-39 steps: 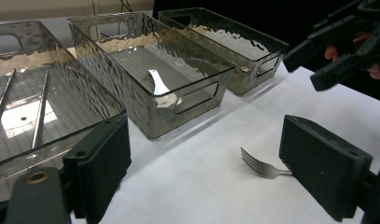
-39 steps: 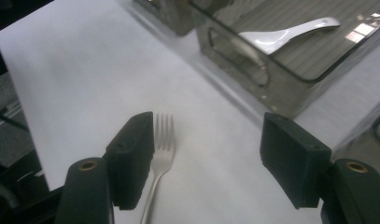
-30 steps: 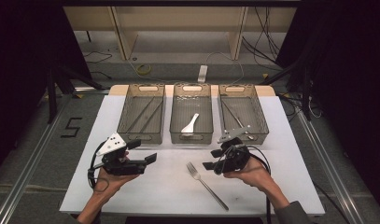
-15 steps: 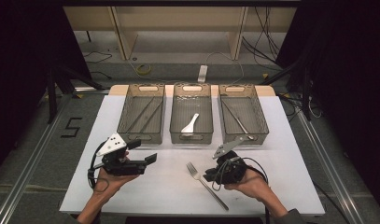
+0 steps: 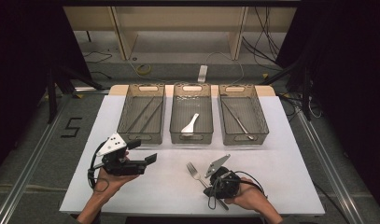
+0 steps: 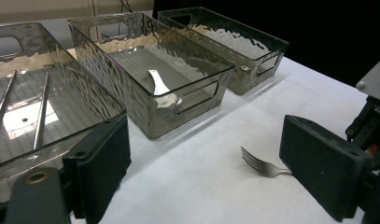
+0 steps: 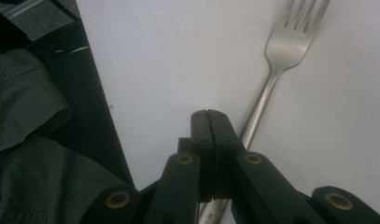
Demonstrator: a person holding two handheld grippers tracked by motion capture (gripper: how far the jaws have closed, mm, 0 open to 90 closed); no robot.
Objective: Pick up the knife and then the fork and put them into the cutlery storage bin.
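— Fork (image 5: 195, 171): where does it lie, and how will it handle?

— It lies flat on the table (image 5: 281, 154), in front of the middle bin (image 5: 191, 138) on the person's side, tines toward that bin and handle running back toward the person. It looks like plain metal: stiff, light, smooth and likely slippery. Because it sits so low, pads have little to bite on.

— So where should one take hold?

— Probably on the handle, a little behind the neck, squeezing across its narrow edges. Too far back and the tines may droop; on the tines it could twist.

— What are the grippers doing?

— The right gripper (image 5: 211, 183) is down over the handle, nearer the person than the middle bin. Its jaws have just been closing, and the right gripper view shows them pressed together with no gap. The handle passes beneath them; whether it is actually pinched cannot be told.

— And the other?

— The left gripper (image 5: 143, 150) hovers left of and in front of the middle bin, jaws wide apart and holding nothing.

— Any risk?

— If the pads only meet above the handle, the fork will likely stay on the table or skid away.
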